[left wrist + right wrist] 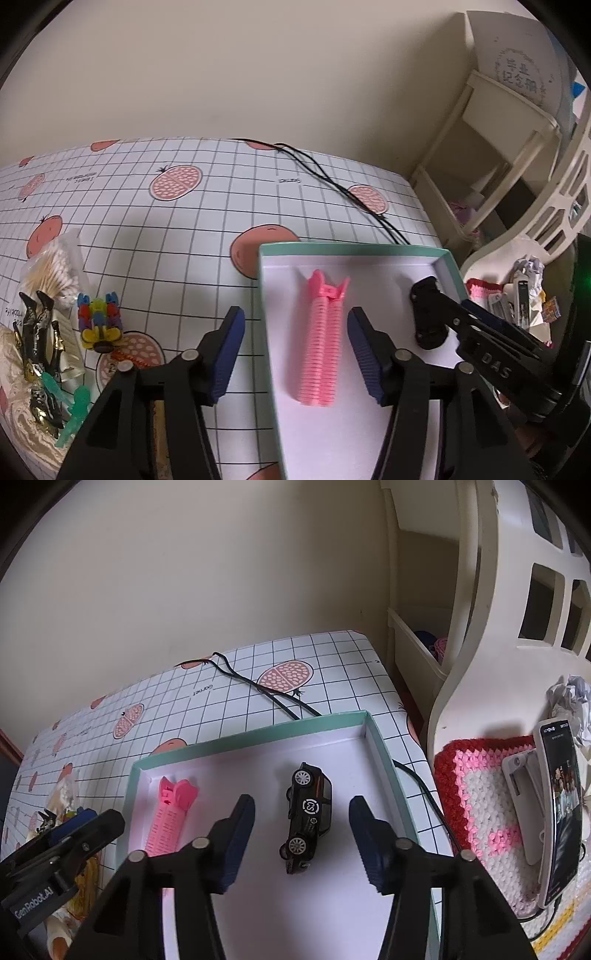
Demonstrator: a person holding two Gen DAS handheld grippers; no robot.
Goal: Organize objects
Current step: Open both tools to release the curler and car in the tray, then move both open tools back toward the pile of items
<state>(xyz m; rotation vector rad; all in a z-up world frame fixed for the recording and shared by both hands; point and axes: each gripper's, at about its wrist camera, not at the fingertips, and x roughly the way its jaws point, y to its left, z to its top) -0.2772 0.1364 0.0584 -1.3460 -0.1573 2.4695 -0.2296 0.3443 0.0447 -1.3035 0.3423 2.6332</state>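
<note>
In the box [384, 753], pink clip [323, 339] and toy car [308, 816] lie between parted, empty claws.

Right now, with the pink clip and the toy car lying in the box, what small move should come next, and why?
Probably lift both claws away. The pink clip and toy car lie free on the box floor, and the left claw and right claw stand open, touching neither. The left could then reach for the colourful clips waiting on the tablecloth.
</note>
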